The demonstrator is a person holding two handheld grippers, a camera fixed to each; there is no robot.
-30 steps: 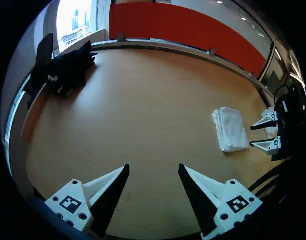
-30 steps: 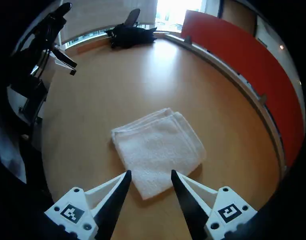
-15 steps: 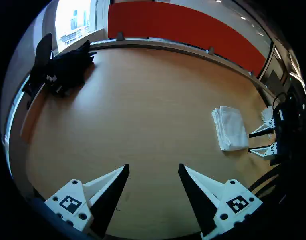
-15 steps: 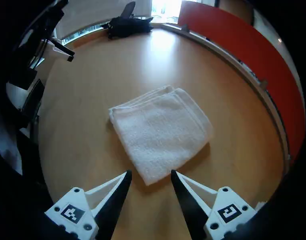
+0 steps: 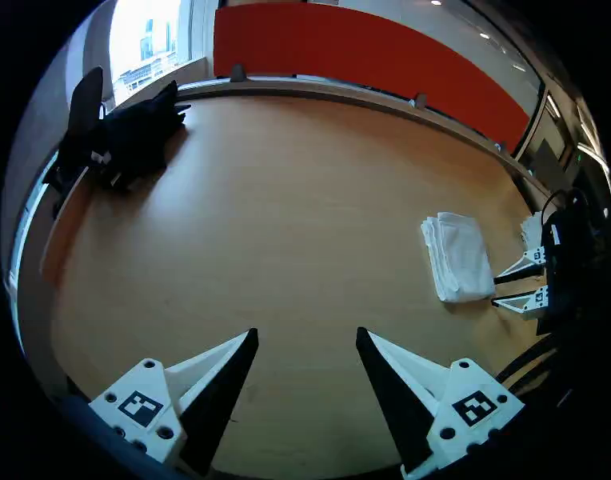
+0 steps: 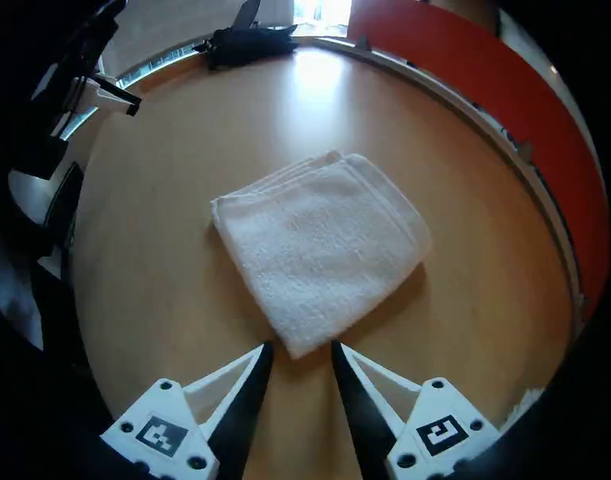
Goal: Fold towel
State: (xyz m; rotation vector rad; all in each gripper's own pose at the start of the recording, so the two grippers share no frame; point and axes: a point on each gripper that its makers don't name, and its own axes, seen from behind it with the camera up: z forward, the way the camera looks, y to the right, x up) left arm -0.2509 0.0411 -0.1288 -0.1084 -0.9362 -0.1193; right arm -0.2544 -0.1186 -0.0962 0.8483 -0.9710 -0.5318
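A white towel [image 6: 321, 240], folded into a thick square, lies flat on the wooden table [image 6: 185, 144]. My right gripper [image 6: 301, 346] hovers just short of the towel's near corner, its fingers apart by a narrow gap with nothing between them. In the left gripper view the same towel [image 5: 457, 258] lies far to the right, and the right gripper [image 5: 494, 291] sits at its near edge. My left gripper [image 5: 305, 334] stands open over bare table [image 5: 289, 200], well away from the towel, holding nothing. It also appears at the upper left as the left gripper [image 6: 117, 94].
A black bag or garment [image 5: 137, 136] lies at the table's far corner beside a dark chair [image 5: 85, 104]; the same black heap [image 6: 245, 44] appears in the right gripper view. A red partition [image 5: 369, 56] runs along the table's far edge.
My right gripper has drawn back, so the towel's near corner now lies at its tips instead of between the fingers, and its gap has narrowed. The left gripper has stayed put.
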